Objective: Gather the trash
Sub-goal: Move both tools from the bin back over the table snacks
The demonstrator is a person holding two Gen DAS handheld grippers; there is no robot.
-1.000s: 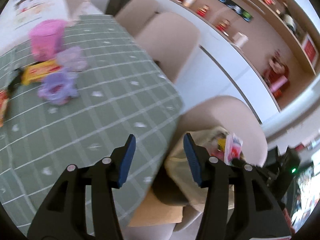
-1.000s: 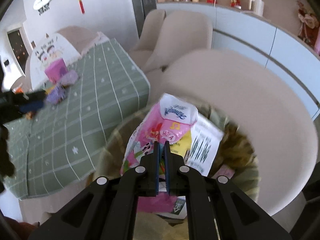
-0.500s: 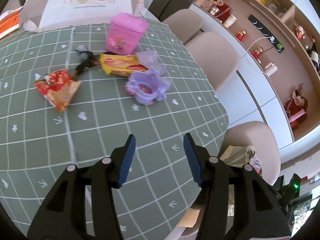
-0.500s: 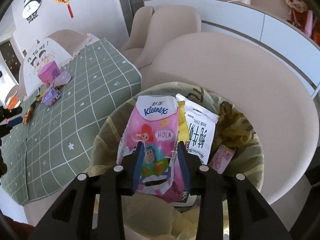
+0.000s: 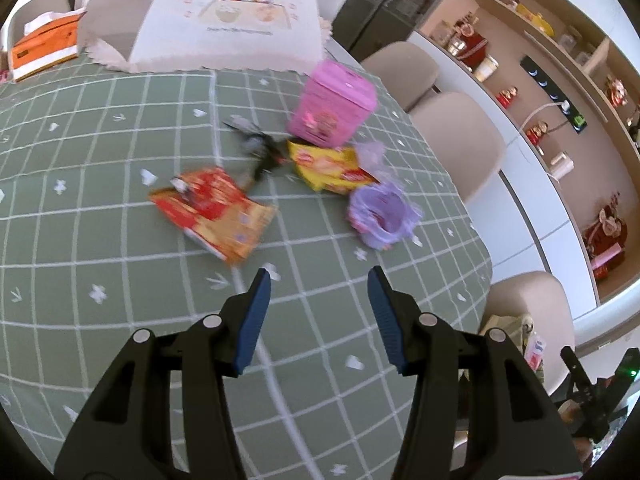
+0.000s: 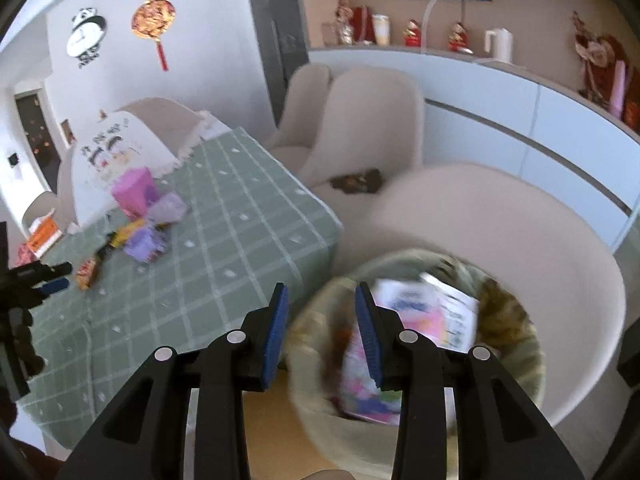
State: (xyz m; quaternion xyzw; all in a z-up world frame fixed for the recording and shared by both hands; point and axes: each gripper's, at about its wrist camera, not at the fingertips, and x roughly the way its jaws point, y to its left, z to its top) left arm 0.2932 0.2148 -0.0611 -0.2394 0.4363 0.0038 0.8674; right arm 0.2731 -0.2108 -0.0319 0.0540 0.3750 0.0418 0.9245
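Your left hand-held gripper hangs over the green-checked bench, jaws spread with nothing between them. Ahead of it, toward the bench's far right corner, the trash lies clustered: a red-orange wrapper, a yellow wrapper, a purple wrapper and a black scrap, beside a pink tin. Your right hand-held gripper has just been opening; its jaws stand apart and empty above the bin, off the bench's near right corner, where a pink tissue pack lies.

Both wrist views overlook the table.
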